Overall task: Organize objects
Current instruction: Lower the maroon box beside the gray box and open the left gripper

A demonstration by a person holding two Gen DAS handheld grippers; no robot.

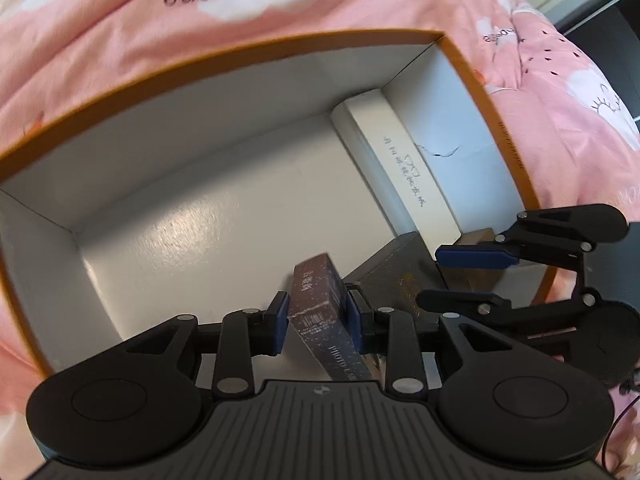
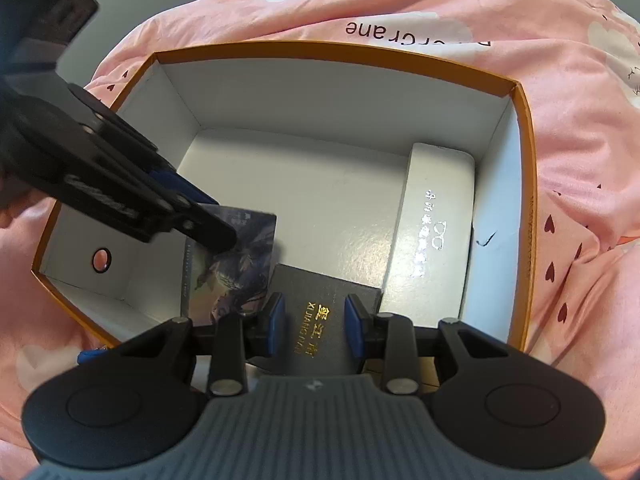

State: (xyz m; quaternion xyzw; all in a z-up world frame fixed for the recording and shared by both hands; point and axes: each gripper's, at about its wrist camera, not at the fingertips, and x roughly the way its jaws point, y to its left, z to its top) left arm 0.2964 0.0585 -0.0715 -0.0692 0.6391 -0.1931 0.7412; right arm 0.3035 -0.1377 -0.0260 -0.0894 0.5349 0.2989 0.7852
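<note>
Pink bedding (image 1: 120, 60) spreads under your orange-rimmed box (image 2: 516, 92). At its near edge, your left gripper (image 1: 318, 322) has its fingers clamped on the purple packet (image 1: 320, 308), while your right gripper (image 2: 314, 322) holds its fingers apart around the black booklet (image 2: 320, 300). Farther along the right wall lies the white case (image 2: 432, 216).

Illustrated purple box (image 1: 318, 304) tilted, black gold-lettered box (image 2: 320, 320), long white case (image 2: 434, 216), all inside orange box (image 2: 528, 184)
</note>
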